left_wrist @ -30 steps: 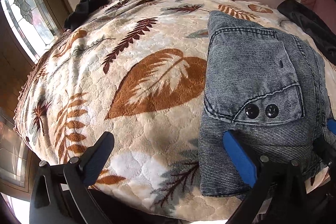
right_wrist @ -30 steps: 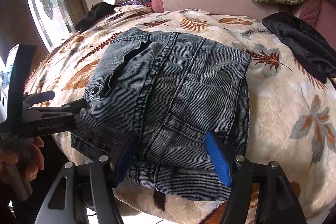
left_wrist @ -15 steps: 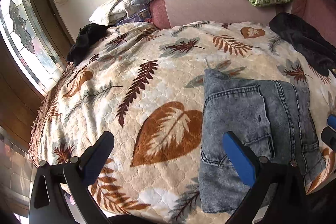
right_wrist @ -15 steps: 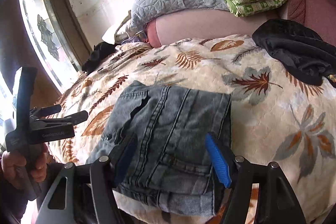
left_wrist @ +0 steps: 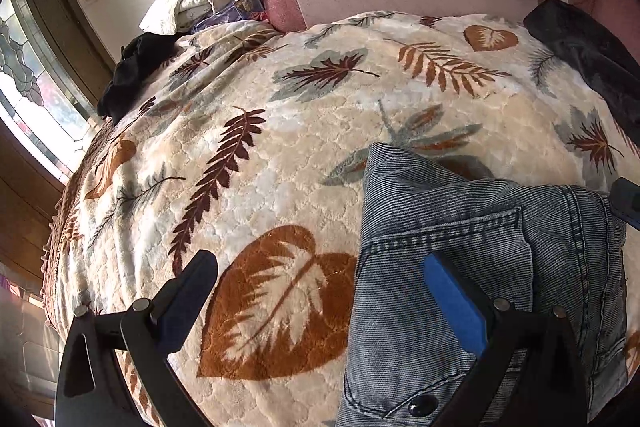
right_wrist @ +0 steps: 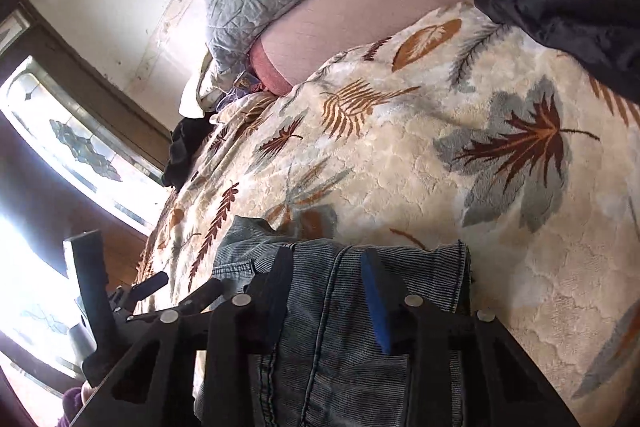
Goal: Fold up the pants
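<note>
The folded pants (left_wrist: 460, 267) lie on the leaf-print bed blanket (left_wrist: 280, 167), at four o'clock in the left wrist view. The right gripper (right_wrist: 328, 291) has just been closing, its jaws pinching the denim. The left gripper (left_wrist: 320, 291) has jaws wide open, holding nothing.

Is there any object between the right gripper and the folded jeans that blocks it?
No, nothing visible blocks it. The right gripper has just been closing, and the folded jeans already lie directly between its jaws on the leaf-pattern blanket.
</note>
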Demonstrator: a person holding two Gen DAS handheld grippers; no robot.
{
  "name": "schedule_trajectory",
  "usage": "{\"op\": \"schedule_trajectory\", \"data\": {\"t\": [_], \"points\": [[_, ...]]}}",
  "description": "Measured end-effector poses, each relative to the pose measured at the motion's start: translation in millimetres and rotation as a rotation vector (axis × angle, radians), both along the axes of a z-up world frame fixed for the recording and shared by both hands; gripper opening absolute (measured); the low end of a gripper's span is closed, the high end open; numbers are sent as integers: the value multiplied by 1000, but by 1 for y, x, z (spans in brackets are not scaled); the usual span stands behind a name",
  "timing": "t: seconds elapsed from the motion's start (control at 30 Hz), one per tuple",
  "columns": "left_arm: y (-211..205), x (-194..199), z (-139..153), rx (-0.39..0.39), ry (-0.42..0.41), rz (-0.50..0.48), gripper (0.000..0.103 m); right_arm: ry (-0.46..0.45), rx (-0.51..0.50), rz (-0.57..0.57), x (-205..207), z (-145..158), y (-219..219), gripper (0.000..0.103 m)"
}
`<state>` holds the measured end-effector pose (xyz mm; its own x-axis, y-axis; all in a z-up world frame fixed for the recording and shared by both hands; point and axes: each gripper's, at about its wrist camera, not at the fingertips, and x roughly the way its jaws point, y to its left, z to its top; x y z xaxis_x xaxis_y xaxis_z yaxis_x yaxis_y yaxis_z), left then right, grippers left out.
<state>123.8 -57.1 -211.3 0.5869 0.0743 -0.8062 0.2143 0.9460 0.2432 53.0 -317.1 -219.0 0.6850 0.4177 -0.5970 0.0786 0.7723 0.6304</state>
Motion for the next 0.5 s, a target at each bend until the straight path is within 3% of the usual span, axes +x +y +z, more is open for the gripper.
{"op": "schedule_trajectory", "data": {"t": [0.1, 0.3, 0.5], "points": [[-8, 1, -5, 5, -5, -31, 102, 5, 13, 9, 4, -4, 1, 36], [-13, 10, -29, 31, 45, -38, 103, 133, 4, -15, 18, -33, -3, 37], [-12, 8, -25, 30, 65, -30, 103, 119, -10, -21, 14, -27, -3, 39]]}}
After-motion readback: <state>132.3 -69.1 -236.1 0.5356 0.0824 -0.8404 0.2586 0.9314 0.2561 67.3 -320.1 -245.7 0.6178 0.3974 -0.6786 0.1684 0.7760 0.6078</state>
